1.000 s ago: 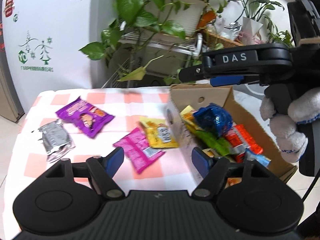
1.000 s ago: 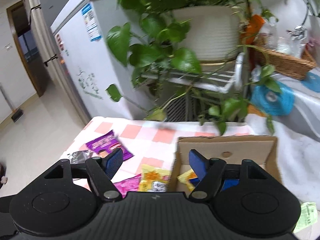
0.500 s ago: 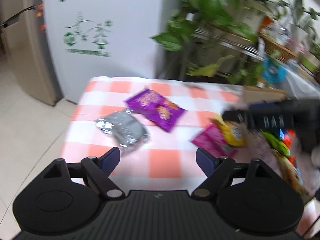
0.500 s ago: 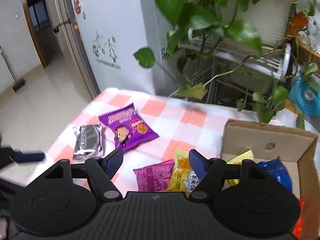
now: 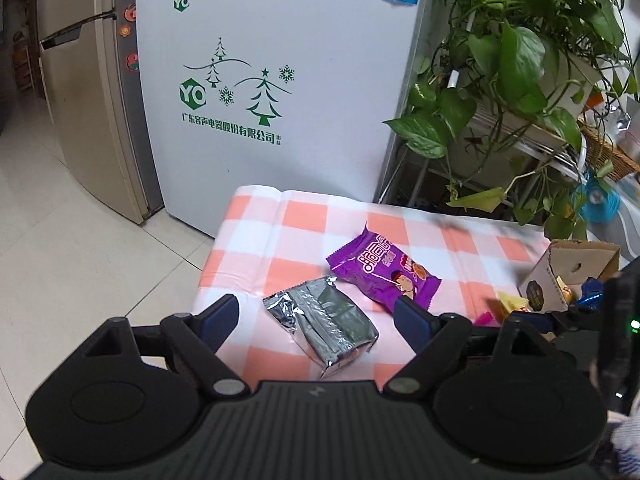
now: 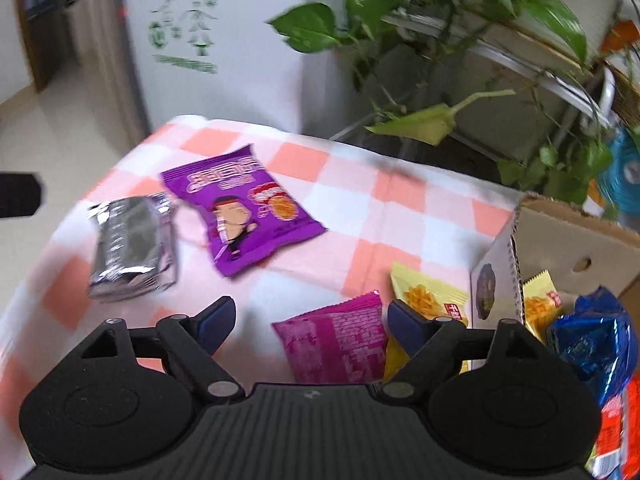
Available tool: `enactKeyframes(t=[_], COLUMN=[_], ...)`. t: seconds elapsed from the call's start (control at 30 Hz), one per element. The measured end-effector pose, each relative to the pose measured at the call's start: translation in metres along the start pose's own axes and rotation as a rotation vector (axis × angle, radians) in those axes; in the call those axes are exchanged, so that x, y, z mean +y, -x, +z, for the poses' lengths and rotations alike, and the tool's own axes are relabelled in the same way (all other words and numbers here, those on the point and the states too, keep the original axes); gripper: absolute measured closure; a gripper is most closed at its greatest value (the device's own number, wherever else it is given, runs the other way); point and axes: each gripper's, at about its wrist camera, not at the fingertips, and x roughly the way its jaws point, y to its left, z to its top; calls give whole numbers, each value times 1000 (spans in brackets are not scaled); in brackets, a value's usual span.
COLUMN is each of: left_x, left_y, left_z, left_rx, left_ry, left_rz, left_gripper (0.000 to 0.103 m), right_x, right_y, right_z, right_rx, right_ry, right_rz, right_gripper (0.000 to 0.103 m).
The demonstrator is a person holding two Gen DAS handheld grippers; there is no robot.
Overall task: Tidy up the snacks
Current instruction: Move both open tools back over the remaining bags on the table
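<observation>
On the orange-checked tablecloth [image 5: 304, 216] lie a silver foil packet [image 5: 324, 326] and a purple snack packet [image 5: 382, 274]. My left gripper [image 5: 316, 312] hangs open just over the silver packet, not touching it. A pink packet [image 6: 336, 344] and a yellow packet [image 6: 428, 300] lie beside the cardboard box [image 6: 560, 216]. The box holds a blue packet [image 6: 592, 340] and other snacks. My right gripper [image 6: 310, 314] is above the pink packet; its jaws are opening, with the packet's corner between the fingers, untouched.
A white freezer [image 5: 280, 80] stands behind the table, a grey fridge [image 5: 80, 100] to its left. Potted plants on a rack [image 5: 520, 60] hang over the table's back right. The table's left edge drops to tiled floor [image 5: 80, 240].
The left gripper swung left from the box to the silver packet and its jaws widened. The right gripper sank toward the table and its jaws widened over the pink packet.
</observation>
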Motion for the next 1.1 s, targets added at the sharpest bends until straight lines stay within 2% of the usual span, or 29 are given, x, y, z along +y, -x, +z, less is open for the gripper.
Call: enactKeyframes(t=[0.2, 0.33, 0.4, 0.5, 0.57, 0.8, 0.9, 1.0, 1.1], left_x=[-1, -2, -3, -2, 0, 6, 13, 23, 28], left_y=[-2, -2, -2, -1, -1, -3, -8, -13, -17], left_z=[4, 5, 4, 4, 4, 4, 5, 5, 5], left_rx=[-9, -7, -8, -10, -9, -7, 5, 25, 50], left_ry=[2, 15, 7, 8, 14, 21, 37, 71, 90], left_rz=[-7, -22, -22, -21, -20, 5, 31, 44, 36], left_gripper=[19, 19, 19, 19, 19, 19, 19, 19, 19], right_x=[8, 10, 5, -5, -6, 12, 24, 35, 30], right_y=[-9, -4, -6, -16, -22, -11, -4, 7, 19], right_z=[2, 5, 6, 4, 2, -4, -12, -18, -18], right_rx=[-8, -47, -41, -1, 34, 51, 68, 91, 124], right_ry=[-39, -67, -92, -138, -145, -131, -86, -5, -13], right_rz=[-62, -113, -147, -167, -138, -46, 16, 130, 312], right_gripper=[11, 11, 5, 5, 0, 0, 0, 0, 0])
